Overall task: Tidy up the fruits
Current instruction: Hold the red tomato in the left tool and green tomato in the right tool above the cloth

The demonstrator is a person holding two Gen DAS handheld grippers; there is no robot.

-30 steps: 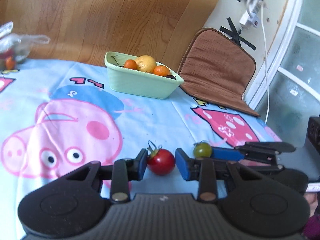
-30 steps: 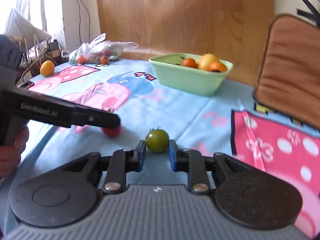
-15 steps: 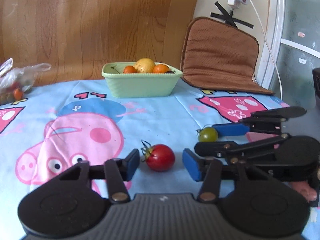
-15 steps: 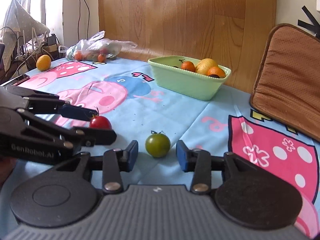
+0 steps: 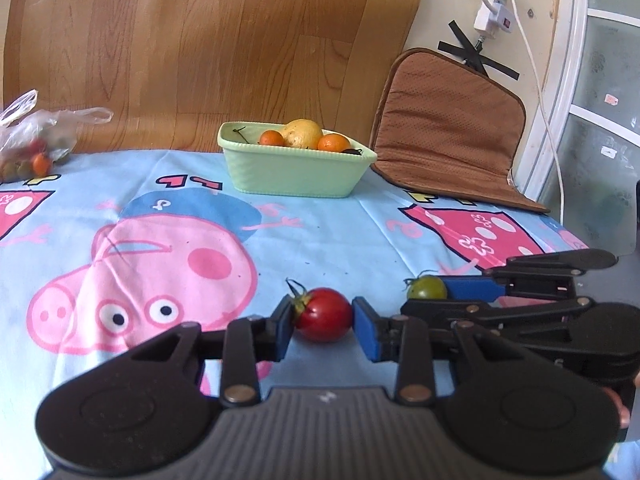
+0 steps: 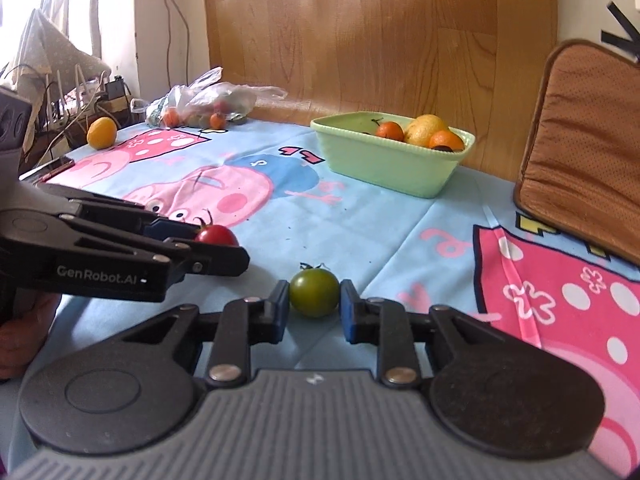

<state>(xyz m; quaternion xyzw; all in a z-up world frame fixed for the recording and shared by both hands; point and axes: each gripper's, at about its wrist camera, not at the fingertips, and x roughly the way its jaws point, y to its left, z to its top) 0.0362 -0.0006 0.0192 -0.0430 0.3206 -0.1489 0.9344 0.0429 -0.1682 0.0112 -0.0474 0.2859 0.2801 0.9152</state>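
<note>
A red tomato [image 5: 324,314] lies on the cartoon-pig tablecloth between the blue pads of my left gripper [image 5: 322,320]; its jaws are closing and both pads touch the fruit. Just to its right, a green tomato [image 6: 314,292] sits between the pads of my right gripper [image 6: 314,300], whose jaws are closing too, with the pads against the tomato's sides. Each view shows the other gripper from the side: the right gripper [image 5: 426,297] with the green tomato [image 5: 427,288], the left gripper [image 6: 220,244] with the red tomato [image 6: 216,235]. A pale green bowl [image 5: 296,176] holding oranges and a yellow fruit stands at the back.
A plastic bag of small fruit [image 6: 208,104] lies at the back left, and a loose orange fruit [image 6: 102,132] sits by the left edge near cables. A brown cushion [image 5: 448,128] leans on the wall at the right. A hand [image 6: 20,332] holds the left gripper.
Half a second ago both grippers stood wider, with gaps beside their tomatoes. Now both pairs of pads have come in against the fruit. The left wrist view has rolled level.
</note>
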